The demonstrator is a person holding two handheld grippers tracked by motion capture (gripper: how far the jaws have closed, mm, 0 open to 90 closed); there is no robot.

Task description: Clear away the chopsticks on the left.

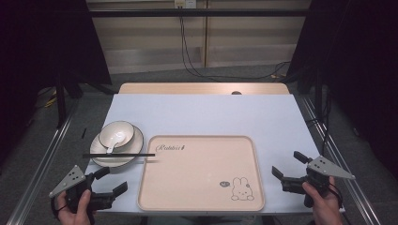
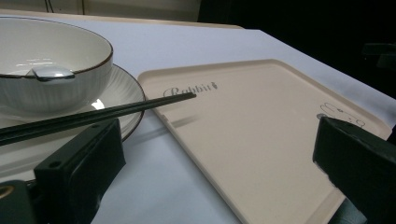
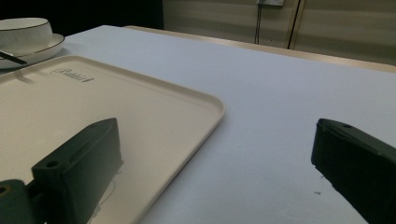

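A beige tray (image 1: 202,176) with a rabbit drawing lies at the table's front middle, also in the left gripper view (image 2: 261,126) and the right gripper view (image 3: 93,107). Left of it a white bowl (image 1: 117,132) holding a spoon (image 1: 112,143) sits on a plate (image 1: 133,151). Black chopsticks (image 1: 118,155) rest across the plate's front rim, tips toward the tray (image 2: 140,106). My left gripper (image 1: 114,180) stands open near the front left edge, below the plate. My right gripper (image 1: 287,165) stands open right of the tray, nothing between its jaws.
A white cloth (image 1: 206,115) covers the wooden table (image 1: 202,88). Cables (image 1: 192,61) hang at the back wall. Metal rails (image 1: 42,164) run along both sides of the table. Dark curtains stand left and right.
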